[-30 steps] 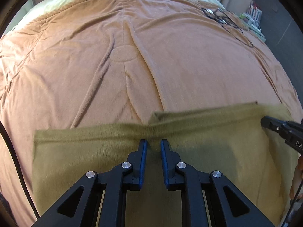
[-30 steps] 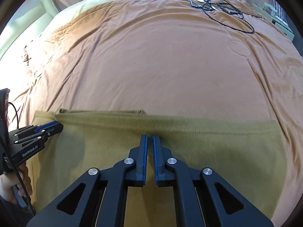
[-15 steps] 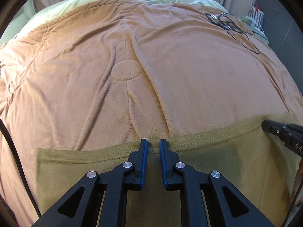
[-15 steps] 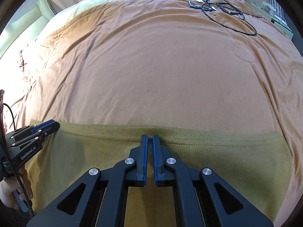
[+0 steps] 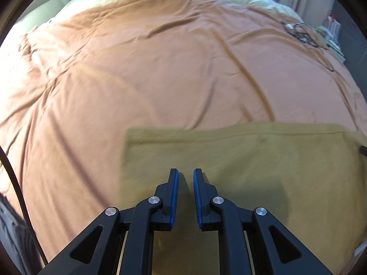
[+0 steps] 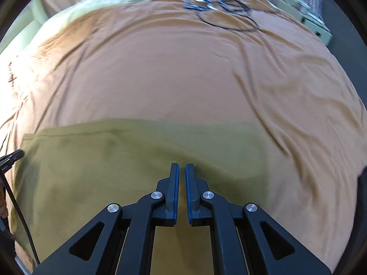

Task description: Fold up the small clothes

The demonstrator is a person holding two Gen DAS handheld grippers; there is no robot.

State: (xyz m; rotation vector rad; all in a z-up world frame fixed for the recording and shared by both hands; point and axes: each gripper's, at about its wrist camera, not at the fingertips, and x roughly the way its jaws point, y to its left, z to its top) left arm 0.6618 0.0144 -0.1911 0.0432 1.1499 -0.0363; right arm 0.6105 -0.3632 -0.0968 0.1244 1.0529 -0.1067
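Note:
An olive-green garment [image 5: 229, 151] lies flat on the orange-brown bedspread [image 5: 160, 68], its far hem straight. My left gripper [image 5: 185, 171] hovers over the garment's left part, casting a shadow on it. Its blue pads stand a narrow gap apart with nothing pinched. In the right wrist view the garment [image 6: 114, 165] fills the lower left. My right gripper [image 6: 182, 166] is shut and empty above the garment's right part. The left gripper's tip [image 6: 13, 155] shows at that view's left edge, and the right gripper's tip [image 5: 363, 149] at the left wrist view's right edge.
Tangled black cables [image 6: 220, 9] lie on the bedspread [image 6: 172, 68] at the far right. A pale sheet and pillows sit at the head of the bed. A shelf with books [image 6: 316, 27] stands beside the bed. A black cord [image 5: 13, 183] hangs at the left.
Both grippers have left the garment's far hem, which now lies well beyond the fingertips. The left gripper shifted leftward and the right one rightward over the cloth. The garment now lies flat.

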